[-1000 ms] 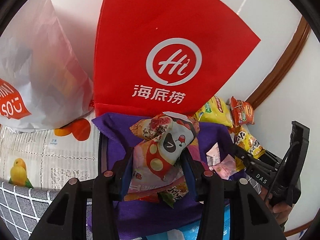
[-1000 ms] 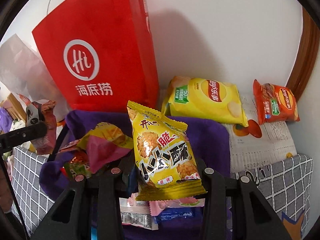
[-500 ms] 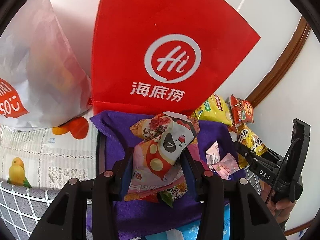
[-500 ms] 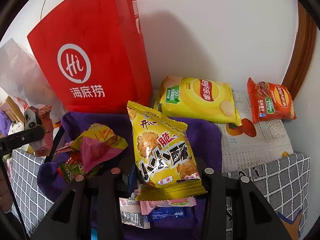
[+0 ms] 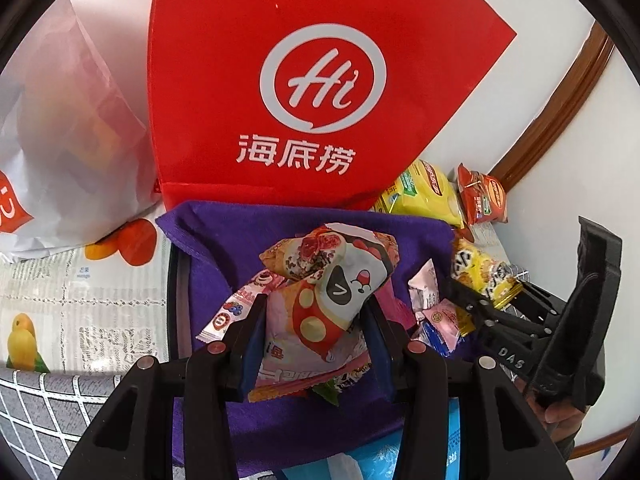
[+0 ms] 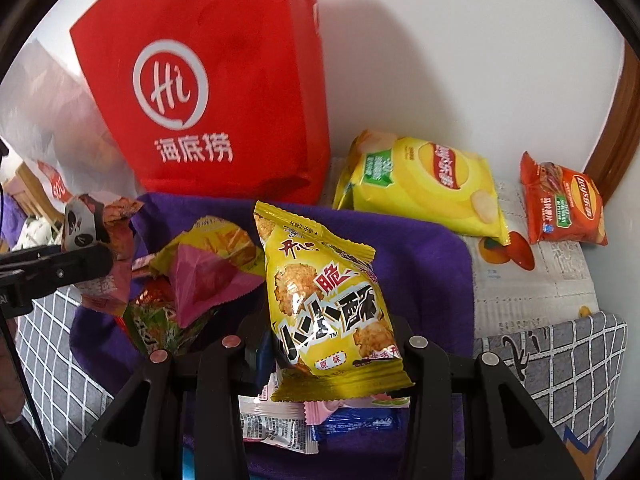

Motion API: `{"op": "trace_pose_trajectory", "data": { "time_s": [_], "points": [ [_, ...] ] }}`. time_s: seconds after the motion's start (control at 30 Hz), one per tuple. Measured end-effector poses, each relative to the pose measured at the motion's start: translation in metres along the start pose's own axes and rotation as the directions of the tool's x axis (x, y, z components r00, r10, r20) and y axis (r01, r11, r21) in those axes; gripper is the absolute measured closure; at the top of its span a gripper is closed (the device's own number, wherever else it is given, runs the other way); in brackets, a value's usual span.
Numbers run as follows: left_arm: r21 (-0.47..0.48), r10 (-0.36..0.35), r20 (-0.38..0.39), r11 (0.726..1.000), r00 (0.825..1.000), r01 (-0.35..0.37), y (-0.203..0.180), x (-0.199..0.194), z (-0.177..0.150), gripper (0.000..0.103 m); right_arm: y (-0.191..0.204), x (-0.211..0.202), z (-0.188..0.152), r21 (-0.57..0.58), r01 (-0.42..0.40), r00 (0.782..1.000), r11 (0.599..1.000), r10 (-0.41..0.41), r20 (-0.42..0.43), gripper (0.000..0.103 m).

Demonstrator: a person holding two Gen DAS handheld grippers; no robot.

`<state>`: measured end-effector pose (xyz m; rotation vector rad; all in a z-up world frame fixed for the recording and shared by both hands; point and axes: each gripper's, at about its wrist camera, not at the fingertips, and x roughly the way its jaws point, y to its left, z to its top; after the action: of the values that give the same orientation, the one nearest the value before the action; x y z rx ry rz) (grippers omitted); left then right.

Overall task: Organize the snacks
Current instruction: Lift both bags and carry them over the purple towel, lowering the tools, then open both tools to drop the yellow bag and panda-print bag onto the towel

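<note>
My left gripper (image 5: 316,332) is shut on a pink and white snack packet with a cartoon face (image 5: 320,300), held above a purple cloth-lined container (image 5: 224,232). My right gripper (image 6: 332,344) is shut on a yellow rice-cracker packet (image 6: 328,304), held upright over the same purple container (image 6: 432,248). Several small packets lie inside it, among them a yellow and pink wrapper (image 6: 204,268). In the left wrist view the right gripper (image 5: 480,312) shows at the right with its yellow packet (image 5: 480,272). In the right wrist view the left gripper (image 6: 52,268) comes in from the left edge.
A red bag with a white "Hi" logo (image 5: 320,80) stands against the wall behind the container. A white plastic bag (image 5: 60,120) sits left of it. A yellow chip bag (image 6: 424,184) and an orange chip bag (image 6: 564,204) lie on printed paper at the right.
Both views have tilted slightly, so the red bag and chip bags sit a little lower and nearer. Both grippers keep their packets.
</note>
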<state>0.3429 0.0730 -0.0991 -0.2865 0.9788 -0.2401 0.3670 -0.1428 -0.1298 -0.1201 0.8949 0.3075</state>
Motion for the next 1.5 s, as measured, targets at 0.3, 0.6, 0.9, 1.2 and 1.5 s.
{"op": "trace_pose_trajectory", "data": {
  "time_s": [0.3,0.6,0.9,1.2,1.5],
  "points": [
    [0.021,0.011,-0.041,1.0,0.999,-0.01,-0.008,0.011,-0.004,0.06,0.008,0.011,-0.003,-0.033,0.019,0.999,0.999,-0.021,-0.043,0.062],
    [0.053,0.022,-0.063,0.998,0.998,-0.018,-0.019,0.023,-0.007,0.06,0.009,0.014,-0.004,-0.04,0.027,0.998,0.999,-0.029,-0.056,0.062],
    [0.05,0.03,-0.084,0.998,0.996,-0.026,-0.02,0.028,-0.008,0.059,0.008,0.011,-0.004,-0.038,0.037,0.998,0.999,-0.039,-0.054,0.059],
    [0.074,0.043,-0.1,0.997,0.994,-0.036,-0.027,0.03,-0.01,0.052,0.011,0.002,-0.003,-0.045,0.064,0.997,0.997,-0.066,-0.034,0.046],
    [0.075,0.028,-0.072,0.997,0.997,-0.022,-0.03,0.013,-0.008,0.031,0.006,-0.028,0.0,-0.001,0.073,0.997,0.997,-0.073,0.018,0.039]
  ]
}}
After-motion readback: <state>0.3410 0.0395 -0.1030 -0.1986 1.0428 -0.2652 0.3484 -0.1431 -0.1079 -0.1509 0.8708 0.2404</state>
